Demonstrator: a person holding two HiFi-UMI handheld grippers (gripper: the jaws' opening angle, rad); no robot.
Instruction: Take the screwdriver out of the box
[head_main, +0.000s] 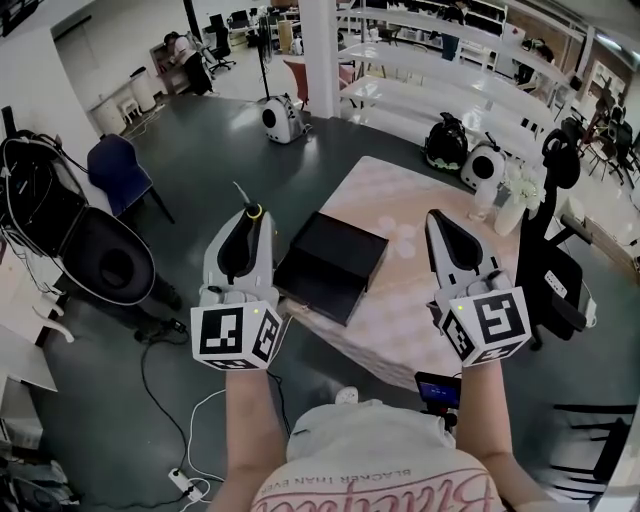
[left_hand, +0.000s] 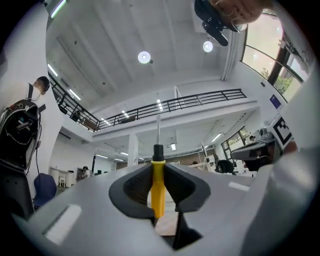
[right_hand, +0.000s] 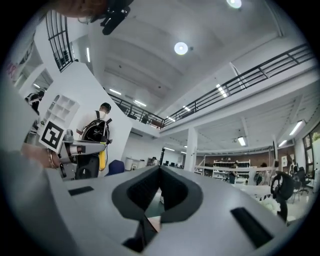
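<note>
My left gripper (head_main: 252, 212) is shut on a screwdriver (head_main: 248, 205) and holds it up in the air, left of the black box (head_main: 330, 262). In the left gripper view the yellow handle (left_hand: 158, 190) stands clamped between the jaws of the left gripper (left_hand: 158, 167), with the black collar and thin metal shaft pointing up at the ceiling. The box lies flat on the table's near left corner. My right gripper (head_main: 437, 215) hovers to the right of the box. Its jaws meet at the tips with nothing between them, as the right gripper view shows for the right gripper (right_hand: 160, 169).
The table (head_main: 420, 330) has a pale pink patterned cloth. A white vase (head_main: 508, 215) stands at its right edge and a small device (head_main: 438, 388) at its near edge. A blue chair (head_main: 118, 170) and a black chair (head_main: 110, 262) stand left, an office chair (head_main: 555, 280) right. Cables (head_main: 185, 480) lie on the floor.
</note>
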